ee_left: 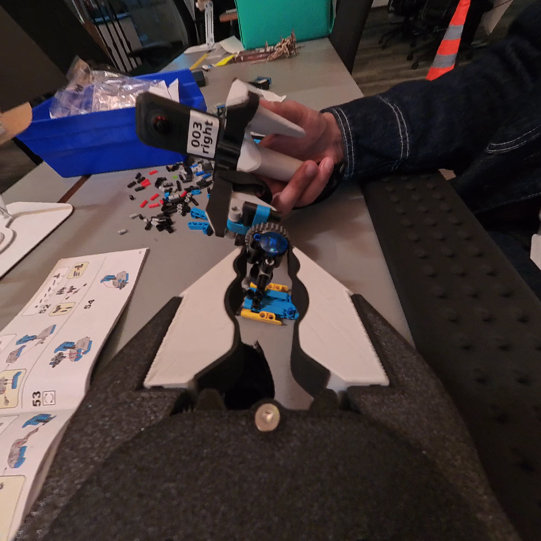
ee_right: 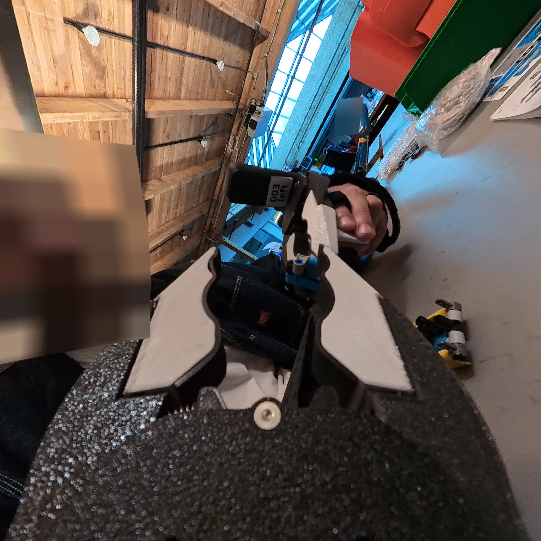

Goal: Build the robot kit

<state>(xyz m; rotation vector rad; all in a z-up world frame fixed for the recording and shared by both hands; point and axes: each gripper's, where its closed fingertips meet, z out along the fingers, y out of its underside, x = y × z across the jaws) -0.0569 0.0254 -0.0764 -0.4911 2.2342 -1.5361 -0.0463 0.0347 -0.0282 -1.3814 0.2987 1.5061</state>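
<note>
Left wrist view: brick model [ee_left: 265,254] pinched between left gripper [ee_left: 265,248] tips, above the grey table [ee_left: 336,234].
It looks light, rigid, liable to pop apart; best held by its beams. Right gripper [ee_right: 269,263] gapes wide, one fingertip touching the model; loose pieces [ee_left: 167,193] lie far left.

Two hand-held grippers, alike in build. Left gripper [ee_left: 265,257]: white wedge-shaped fingers [ee_left: 202,330] with wavy black inner edges, set in a speckled dark grey foam-like body with one silver screw [ee_left: 267,420] at its middle. Right gripper [ee_right: 268,260]: same white fingers [ee_right: 363,330], same grey body, pale screw [ee_right: 267,415]. Black camera [ee_left: 175,126] with a white label mounted on each. White handle [ee_left: 275,165], black wrist strap [ee_right: 386,210]. Dark denim sleeve [ee_left: 433,128] with pale stitching.
</note>
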